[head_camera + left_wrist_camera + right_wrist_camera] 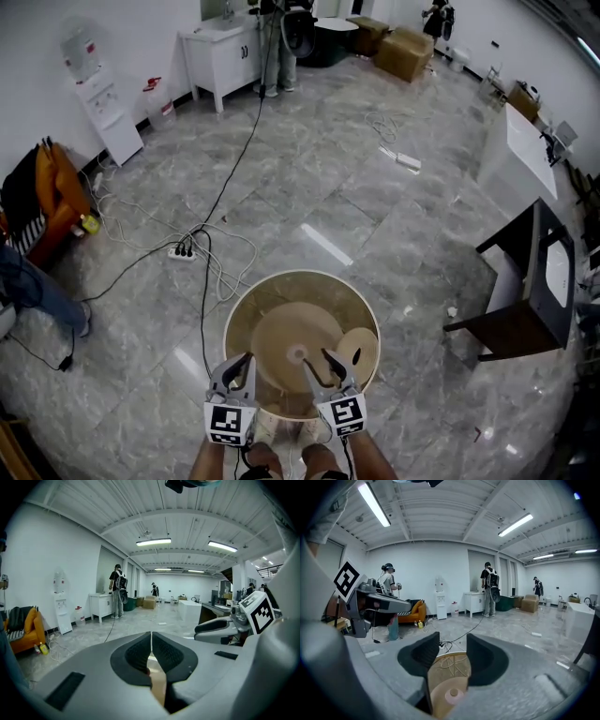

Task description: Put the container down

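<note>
Container (302, 274) near rim: left gripper (246, 359) clamped tight on thin wall, right gripper (318, 360) just beside, jaws apart astride rim, gripping nothing.

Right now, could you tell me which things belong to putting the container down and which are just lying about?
Job: large round beige plastic container; left gripper, jaws clamped on its rim; right gripper, jaws apart around the rim.
Lying about: white power strip with black cables; brown cardboard boxes; white water dispenser; orange chair.
</note>
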`<state>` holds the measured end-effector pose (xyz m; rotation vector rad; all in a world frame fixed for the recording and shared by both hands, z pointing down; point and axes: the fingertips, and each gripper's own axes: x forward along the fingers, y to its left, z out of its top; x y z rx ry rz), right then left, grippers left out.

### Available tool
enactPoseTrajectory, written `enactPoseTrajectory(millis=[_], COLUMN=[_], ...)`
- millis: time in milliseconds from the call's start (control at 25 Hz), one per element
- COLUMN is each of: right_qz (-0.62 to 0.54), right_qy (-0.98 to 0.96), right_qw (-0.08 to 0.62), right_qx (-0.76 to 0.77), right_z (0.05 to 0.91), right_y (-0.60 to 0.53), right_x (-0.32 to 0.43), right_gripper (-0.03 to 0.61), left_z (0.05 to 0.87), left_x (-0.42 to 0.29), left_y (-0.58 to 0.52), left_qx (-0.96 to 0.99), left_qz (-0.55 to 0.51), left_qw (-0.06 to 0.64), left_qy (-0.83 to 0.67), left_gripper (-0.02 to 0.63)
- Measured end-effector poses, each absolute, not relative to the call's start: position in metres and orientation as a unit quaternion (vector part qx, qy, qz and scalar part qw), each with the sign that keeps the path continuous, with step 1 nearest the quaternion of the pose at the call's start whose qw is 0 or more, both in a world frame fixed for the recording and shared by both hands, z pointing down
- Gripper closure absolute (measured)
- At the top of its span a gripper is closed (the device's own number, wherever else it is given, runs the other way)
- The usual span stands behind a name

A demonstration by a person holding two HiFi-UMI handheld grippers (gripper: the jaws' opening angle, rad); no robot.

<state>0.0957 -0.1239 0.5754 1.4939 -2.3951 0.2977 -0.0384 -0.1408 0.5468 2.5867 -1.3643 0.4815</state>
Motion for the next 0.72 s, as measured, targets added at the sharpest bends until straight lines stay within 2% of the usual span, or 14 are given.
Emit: enactPoseTrajectory(millis=[720], right_qz=[0.062], right_qy=[-0.799], right_qw=[0.123], right_qx=[0.586], right_z=[0.419], right_y=[-0.062], right_x=[0.128], right_gripper=[0.498], left_z=[0.394], left_x=[-0.036], left_y=[-0.086], left_qx=[0.895], left_qz=[0.126], left_qw=[0.041], left_qy=[-0.425], left_gripper=[0.589])
